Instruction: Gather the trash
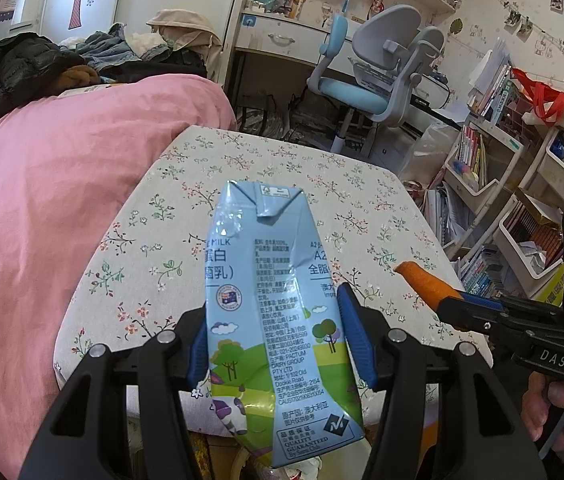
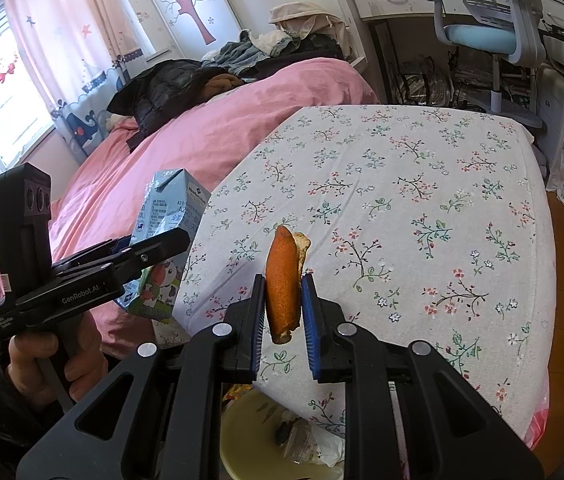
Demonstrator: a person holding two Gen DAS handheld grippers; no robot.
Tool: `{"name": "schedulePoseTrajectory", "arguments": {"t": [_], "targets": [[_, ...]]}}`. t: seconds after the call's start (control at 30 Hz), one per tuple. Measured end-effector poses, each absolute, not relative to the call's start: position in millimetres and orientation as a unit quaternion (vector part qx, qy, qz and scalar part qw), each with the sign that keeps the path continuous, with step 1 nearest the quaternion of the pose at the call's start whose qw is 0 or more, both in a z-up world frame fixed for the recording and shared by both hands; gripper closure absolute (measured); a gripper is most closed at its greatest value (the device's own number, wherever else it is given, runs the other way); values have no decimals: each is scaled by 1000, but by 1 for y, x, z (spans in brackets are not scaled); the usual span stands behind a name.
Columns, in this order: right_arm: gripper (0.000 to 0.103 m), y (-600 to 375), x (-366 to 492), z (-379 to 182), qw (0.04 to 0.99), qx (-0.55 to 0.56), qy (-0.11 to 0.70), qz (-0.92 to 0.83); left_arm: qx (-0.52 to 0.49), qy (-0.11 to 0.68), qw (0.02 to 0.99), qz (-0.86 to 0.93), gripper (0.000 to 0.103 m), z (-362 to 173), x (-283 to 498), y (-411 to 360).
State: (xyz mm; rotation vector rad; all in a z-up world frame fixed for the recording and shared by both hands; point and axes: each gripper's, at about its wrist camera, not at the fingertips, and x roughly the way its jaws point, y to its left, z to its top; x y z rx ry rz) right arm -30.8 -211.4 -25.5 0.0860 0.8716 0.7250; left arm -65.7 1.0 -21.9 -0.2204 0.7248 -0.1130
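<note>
A crumpled blue milk carton point(image 1: 278, 320) is clamped in the left gripper point(image 1: 278, 344), a strip of orange peel point(image 2: 282, 280) in the right gripper point(image 2: 282, 312). Both are held above the table's point(image 2: 422, 200) near edge. Dropping them into the yellowish bin point(image 2: 250, 440) below seems to be what is called for next.

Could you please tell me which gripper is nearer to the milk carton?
Left. The left gripper is clamped on the milk carton; the right gripper, beside it, holds an orange peel.

Glossy creased carton point(image 1: 278, 320) — floral cloth point(image 2: 422, 184)
</note>
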Motion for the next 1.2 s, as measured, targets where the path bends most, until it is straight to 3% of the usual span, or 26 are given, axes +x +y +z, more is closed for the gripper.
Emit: {"name": "schedulePoseTrajectory", "arguments": {"t": [1.2], "targets": [[86, -205, -32, -25, 840, 38, 415, 348, -106, 351, 929, -55, 48, -20, -66, -1]]}}
